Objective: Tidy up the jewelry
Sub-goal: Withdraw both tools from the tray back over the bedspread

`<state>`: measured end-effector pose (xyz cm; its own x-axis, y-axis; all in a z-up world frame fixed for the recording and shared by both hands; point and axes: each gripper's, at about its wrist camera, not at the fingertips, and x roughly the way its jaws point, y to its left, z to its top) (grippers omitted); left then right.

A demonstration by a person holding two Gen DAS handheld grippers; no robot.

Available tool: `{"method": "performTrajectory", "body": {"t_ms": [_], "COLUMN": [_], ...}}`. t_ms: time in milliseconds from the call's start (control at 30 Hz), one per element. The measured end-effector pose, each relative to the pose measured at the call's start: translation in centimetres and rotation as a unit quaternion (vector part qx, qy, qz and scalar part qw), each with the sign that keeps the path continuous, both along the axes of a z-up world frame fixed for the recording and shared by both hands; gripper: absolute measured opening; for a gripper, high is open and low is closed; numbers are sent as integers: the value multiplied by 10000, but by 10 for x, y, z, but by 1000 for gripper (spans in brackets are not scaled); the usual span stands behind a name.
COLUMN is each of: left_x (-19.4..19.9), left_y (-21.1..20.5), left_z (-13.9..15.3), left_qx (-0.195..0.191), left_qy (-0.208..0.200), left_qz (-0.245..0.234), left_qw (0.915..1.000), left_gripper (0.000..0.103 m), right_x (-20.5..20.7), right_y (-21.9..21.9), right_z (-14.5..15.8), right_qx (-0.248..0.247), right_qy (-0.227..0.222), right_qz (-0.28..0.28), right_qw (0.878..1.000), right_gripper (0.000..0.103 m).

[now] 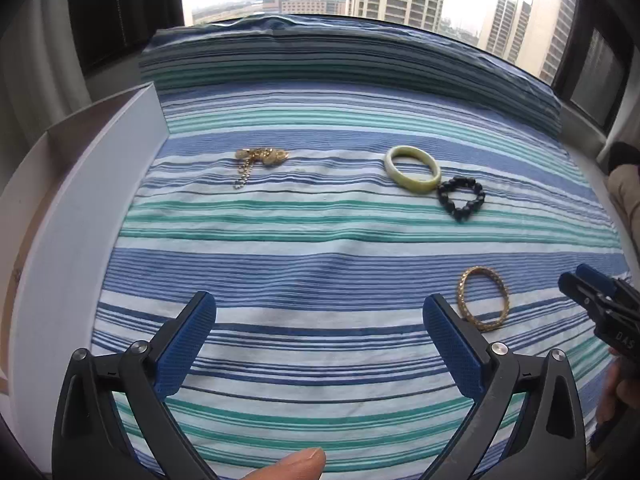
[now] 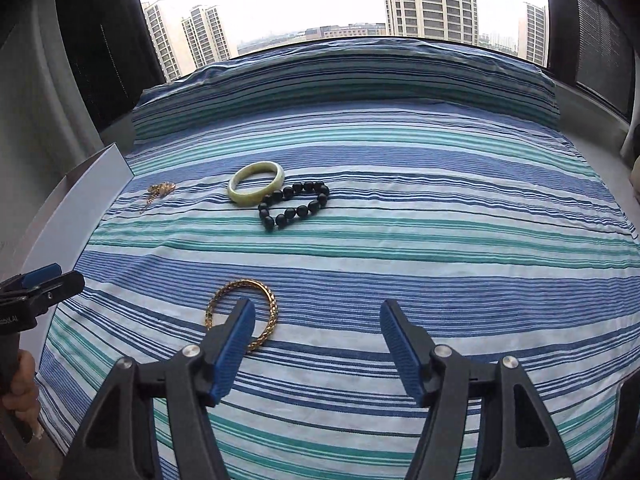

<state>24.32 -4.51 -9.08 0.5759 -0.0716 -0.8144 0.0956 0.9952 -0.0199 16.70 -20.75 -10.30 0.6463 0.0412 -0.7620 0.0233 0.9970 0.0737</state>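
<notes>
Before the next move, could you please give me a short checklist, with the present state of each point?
1. Left tongs open and empty: ok.
2. Right tongs open and empty: ok.
3. Gold bangle lies flat on the striped cloth, nearest the right tongs: ok.
4. Green bangle apart from the black bead bracelet: not ok, they touch.
5. Gold chain untangled: cannot tell.
6. White tray has room inside: cannot tell.

We see a striped cloth with four things lying on it. The green bangle touches the black bead bracelet. The gold chain lies well apart from the bangle. The gold bangle lies nearer us.
</notes>
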Motion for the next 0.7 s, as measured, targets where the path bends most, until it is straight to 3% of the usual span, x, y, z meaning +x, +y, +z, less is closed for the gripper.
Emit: {"method": "performTrajectory", "body": {"t_ms": [67,133,267,333,433,567,700], "left_x": [9,19,42,48,52,54,67], "left_y": [1,8,34,43,45,38,23], "left_z": [4,11,21,27,29,28,26], "left_qx": [276,245,34,173,346,108,-138], "left_qy": [-3,109,763,840,970,1085,1176], "left_qz": [-46,-36,281,375,128,-349,-434], "left_qw": [9996,9996,9967,9956,9946,9934,9920], "left_gripper": [103,103,103,103,103,102,102], "right_x": [2,5,15,20,23,24,31], "right_y": [6,12,33,41,45,47,42], "right_z": [4,13,34,44,55,61,57], "right_qx": [93,212,239,111,16,-238,-182], "right_qy": [36,76,191,189,267,398,628], "right_qz": [-60,-130,-223,-343,-562,-727,-787], "right_qw": [9999,9997,9993,9992,9981,9963,9948], "right_gripper": [66,66,66,66,66,66,66]}}
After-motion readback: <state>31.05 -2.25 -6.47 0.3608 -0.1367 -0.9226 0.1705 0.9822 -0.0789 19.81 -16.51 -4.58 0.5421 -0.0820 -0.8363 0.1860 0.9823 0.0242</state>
